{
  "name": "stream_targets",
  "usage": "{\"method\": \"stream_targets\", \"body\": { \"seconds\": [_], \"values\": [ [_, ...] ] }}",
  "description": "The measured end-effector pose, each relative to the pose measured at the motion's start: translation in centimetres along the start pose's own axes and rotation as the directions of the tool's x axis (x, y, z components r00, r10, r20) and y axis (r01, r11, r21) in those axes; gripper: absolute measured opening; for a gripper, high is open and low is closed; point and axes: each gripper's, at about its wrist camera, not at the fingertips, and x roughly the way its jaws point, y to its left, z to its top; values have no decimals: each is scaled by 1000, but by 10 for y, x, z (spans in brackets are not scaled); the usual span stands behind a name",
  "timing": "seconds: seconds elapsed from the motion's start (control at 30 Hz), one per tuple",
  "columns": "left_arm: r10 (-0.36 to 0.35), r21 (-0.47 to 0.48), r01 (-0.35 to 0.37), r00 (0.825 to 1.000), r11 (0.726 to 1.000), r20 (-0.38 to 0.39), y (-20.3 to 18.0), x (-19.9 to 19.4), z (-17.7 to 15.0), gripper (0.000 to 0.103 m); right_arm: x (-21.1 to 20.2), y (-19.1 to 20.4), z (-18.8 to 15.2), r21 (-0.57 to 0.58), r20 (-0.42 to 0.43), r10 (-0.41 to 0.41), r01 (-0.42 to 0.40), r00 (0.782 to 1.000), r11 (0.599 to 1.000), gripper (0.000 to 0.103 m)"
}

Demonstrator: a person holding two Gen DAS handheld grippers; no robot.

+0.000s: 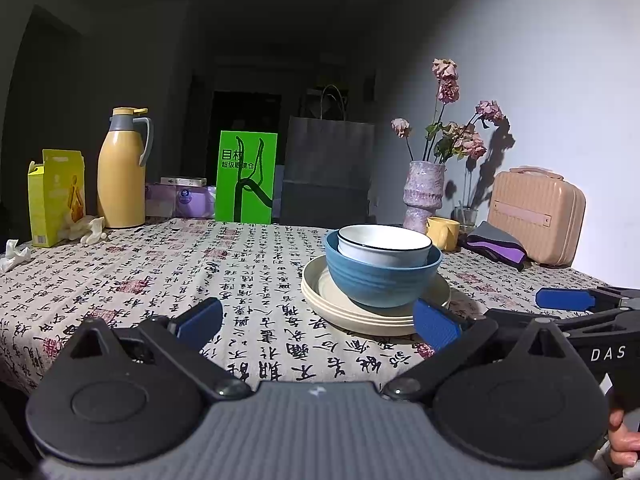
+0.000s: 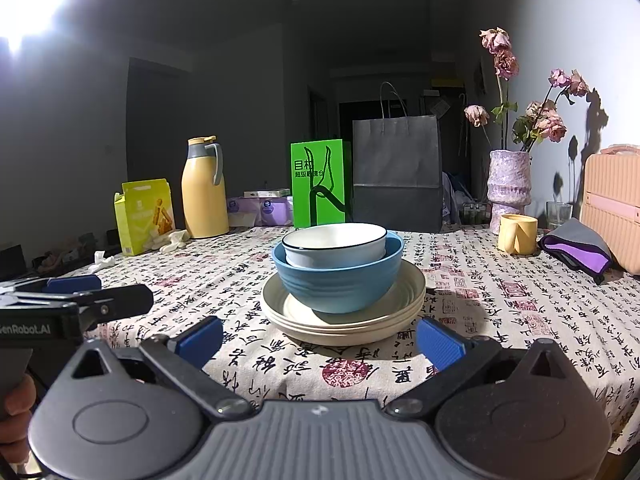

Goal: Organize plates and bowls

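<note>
A white bowl (image 1: 384,246) (image 2: 334,244) with a dark rim sits nested in a blue bowl (image 1: 380,282) (image 2: 338,280). The blue bowl rests on a stack of cream plates (image 1: 320,300) (image 2: 404,300) on the patterned tablecloth. My left gripper (image 1: 318,322) is open, low over the cloth, with the stack just ahead and to the right of its fingers. My right gripper (image 2: 320,338) is open too, facing the stack from the front with nothing between its blue pads. Each gripper shows at the edge of the other's view, the right one (image 1: 568,300) and the left one (image 2: 76,284).
At the back stand a yellow box (image 1: 56,196), a yellow thermos (image 1: 122,168), a green bag (image 1: 246,178), a dark paper bag (image 1: 326,172) and a vase of dried flowers (image 1: 424,192). A yellow cup (image 2: 517,234), a folded cloth (image 2: 576,252) and a pink case (image 2: 616,204) sit right.
</note>
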Motion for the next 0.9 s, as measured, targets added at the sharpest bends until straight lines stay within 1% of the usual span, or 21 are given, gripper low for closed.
{"method": "stream_targets", "body": {
  "seconds": [0.43,0.9],
  "values": [
    [-10,-4,10,1000,1000,-2,1,-1,-1,103,0,0,0,-2,0,0,0,1000,1000,103],
    [-2,-8,2,1000,1000,-18,1,0,-2,103,0,0,0,-2,0,0,0,1000,1000,103]
  ]
}}
